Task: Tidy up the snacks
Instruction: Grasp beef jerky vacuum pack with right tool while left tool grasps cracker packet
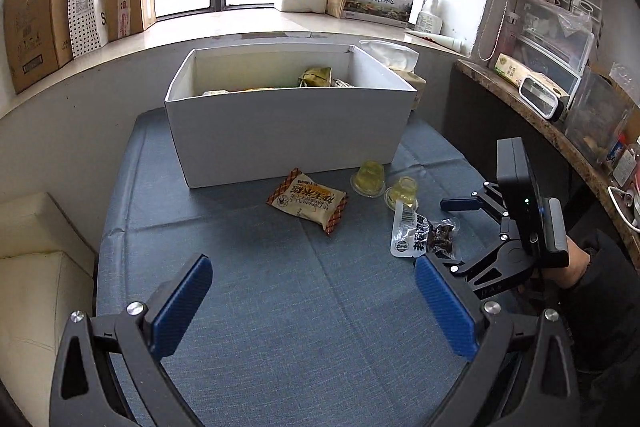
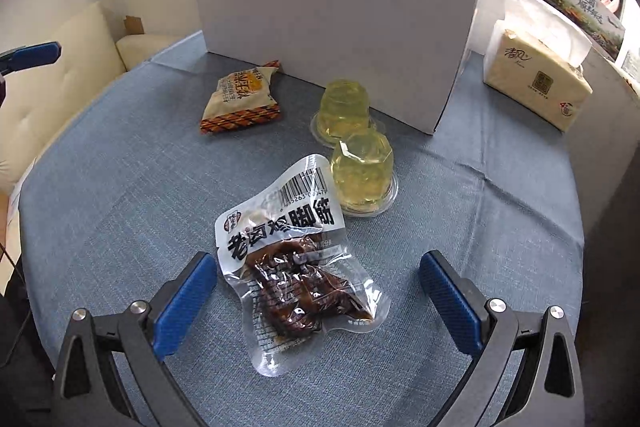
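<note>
A white cardboard box (image 1: 280,135) (image 2: 332,39) stands on the blue cloth, with several wrapped snacks (image 1: 316,77) inside. In front of it lie an orange-and-cream snack packet (image 1: 307,199) (image 2: 242,95), two yellow jelly cups (image 1: 368,177) (image 2: 346,109) (image 2: 362,179) and a clear vacuum pack of brown meat (image 1: 424,233) (image 2: 296,263). My right gripper (image 2: 316,291) (image 1: 448,223) is open, its blue fingers either side of the meat pack's lower half. My left gripper (image 1: 314,297) is open over bare cloth, nearer than the snacks.
A tissue pack (image 2: 536,79) sits right of the box. A cream cushioned seat (image 1: 36,267) borders the table on the left. A windowsill holds cardboard boxes (image 1: 36,23), and a cluttered shelf (image 1: 560,83) runs along the right. A person's hand (image 1: 572,267) holds the right gripper.
</note>
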